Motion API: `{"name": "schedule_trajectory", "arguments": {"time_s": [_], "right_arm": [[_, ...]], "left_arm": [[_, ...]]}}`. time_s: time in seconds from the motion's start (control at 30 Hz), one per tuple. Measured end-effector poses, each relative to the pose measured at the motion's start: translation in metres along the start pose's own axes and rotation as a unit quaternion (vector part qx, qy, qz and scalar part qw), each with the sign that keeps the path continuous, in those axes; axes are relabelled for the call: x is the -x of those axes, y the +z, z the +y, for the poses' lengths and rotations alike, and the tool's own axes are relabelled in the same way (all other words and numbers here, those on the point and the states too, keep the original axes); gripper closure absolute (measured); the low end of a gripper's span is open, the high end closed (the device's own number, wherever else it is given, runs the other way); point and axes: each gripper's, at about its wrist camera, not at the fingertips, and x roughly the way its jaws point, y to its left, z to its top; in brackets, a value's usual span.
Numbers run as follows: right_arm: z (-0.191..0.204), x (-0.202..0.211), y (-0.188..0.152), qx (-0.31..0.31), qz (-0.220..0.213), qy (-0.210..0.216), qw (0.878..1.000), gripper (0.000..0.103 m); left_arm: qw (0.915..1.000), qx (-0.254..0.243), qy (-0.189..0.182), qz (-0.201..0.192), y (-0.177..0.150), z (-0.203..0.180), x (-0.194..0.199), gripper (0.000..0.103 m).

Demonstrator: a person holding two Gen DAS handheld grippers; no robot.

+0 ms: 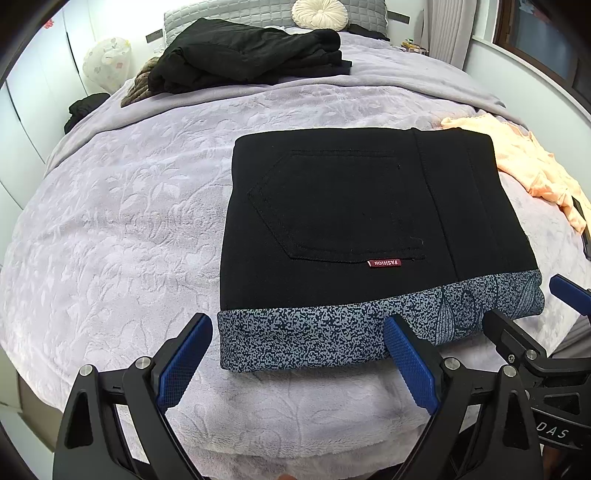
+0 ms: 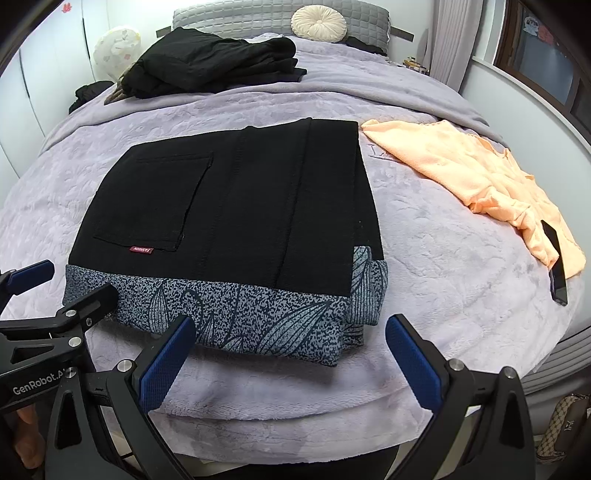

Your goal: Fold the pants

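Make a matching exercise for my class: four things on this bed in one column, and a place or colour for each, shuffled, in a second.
1. pants
2. phone
3. round cushion
4. orange cloth

A. at the headboard
B. right of the pants
C. folded, just ahead of the open tongs
D. partly on the orange cloth

Pairs: 1-C, 2-D, 3-A, 4-B

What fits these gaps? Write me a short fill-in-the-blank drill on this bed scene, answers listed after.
1. The folded black pants carry a small red tag reading ____.
2. Both the left gripper and the right gripper stand ____, holding nothing.
3. The dark phone lies partly on the ____ coloured cloth.
4. A round cream cushion sits against the ____ of the bed.

Answers: FASHION; open; peach; headboard
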Motion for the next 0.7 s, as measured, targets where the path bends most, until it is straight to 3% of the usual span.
{"name": "schedule_trajectory", "arguments": {"time_s": [0.7], "right_arm": [[-0.0048,0.0037,0.0056,0.005,-0.008,0.005,1.0,0.0]], "left_arm": [[0.9999,0.005,-0.009,0.0,0.0017,0.0004,0.0022,0.008]]}}
